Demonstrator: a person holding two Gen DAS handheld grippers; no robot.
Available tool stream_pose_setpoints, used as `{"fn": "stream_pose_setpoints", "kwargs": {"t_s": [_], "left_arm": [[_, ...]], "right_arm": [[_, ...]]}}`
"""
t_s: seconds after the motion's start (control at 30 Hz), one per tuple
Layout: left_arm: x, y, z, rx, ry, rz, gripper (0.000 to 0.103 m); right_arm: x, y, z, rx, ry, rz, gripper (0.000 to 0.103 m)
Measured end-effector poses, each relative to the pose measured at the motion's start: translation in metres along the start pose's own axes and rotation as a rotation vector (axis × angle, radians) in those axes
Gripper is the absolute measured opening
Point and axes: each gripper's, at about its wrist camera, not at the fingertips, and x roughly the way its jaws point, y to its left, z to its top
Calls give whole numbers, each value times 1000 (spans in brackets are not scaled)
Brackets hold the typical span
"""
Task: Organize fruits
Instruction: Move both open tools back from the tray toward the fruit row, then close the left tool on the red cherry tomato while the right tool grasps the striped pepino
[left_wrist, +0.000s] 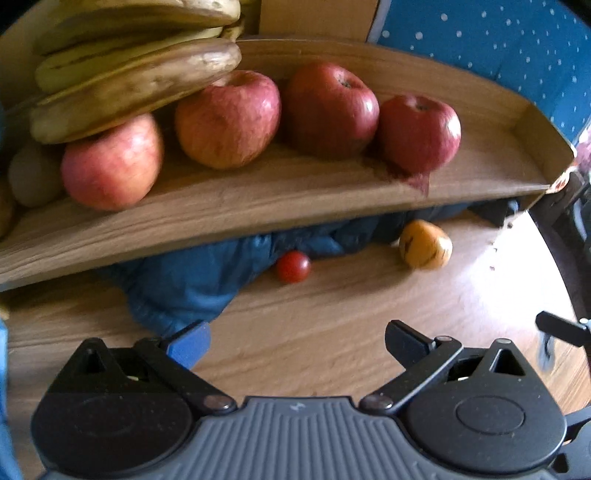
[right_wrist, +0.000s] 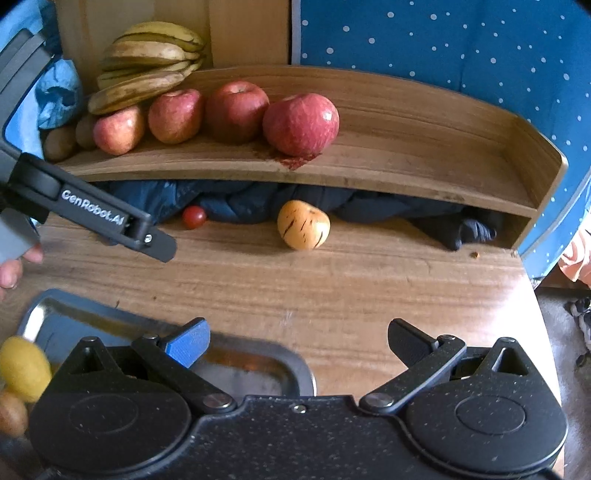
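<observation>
Atop the apples (right_wrist: 177, 114), bananas (right_wrist: 147, 70) lie lengthwise, tips rightward.

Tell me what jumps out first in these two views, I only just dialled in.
A row of four red apples sits on the raised wooden shelf, with a bunch of browning bananas piled over its left end. On the table below, a yellow streaked fruit and a small tomato lie against dark blue cloth. Both hand-held grippers are open and empty; a metal tray lies near the right one.
</observation>
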Motion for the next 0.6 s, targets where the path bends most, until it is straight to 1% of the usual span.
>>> {"fn": "stream_pose_setpoints", "kwargs": {"t_s": [0.1,0.23,0.4,0.47,0.57,0.6], "left_arm": [[9,2,5,-22,-27,-30,102],[19,4,11,-39,-35,-62,100],[27,9,14,-52,-47,-80,97],[29,11,15,-58,-49,-84,95],[30,13,16,-62,-56,-86,90],[30,14,16,-65,-61,-86,87]], "right_arm": [[10,-1,8,-3,-8,-22,102],[22,-3,17,-8,-22,-49,102],[34,-5,26,-12,-33,-55,99],[38,-4,29,-19,-30,-46,96],[44,0,32,-32,-30,-35,93],[47,1,33,-37,-30,-31,92]]}}
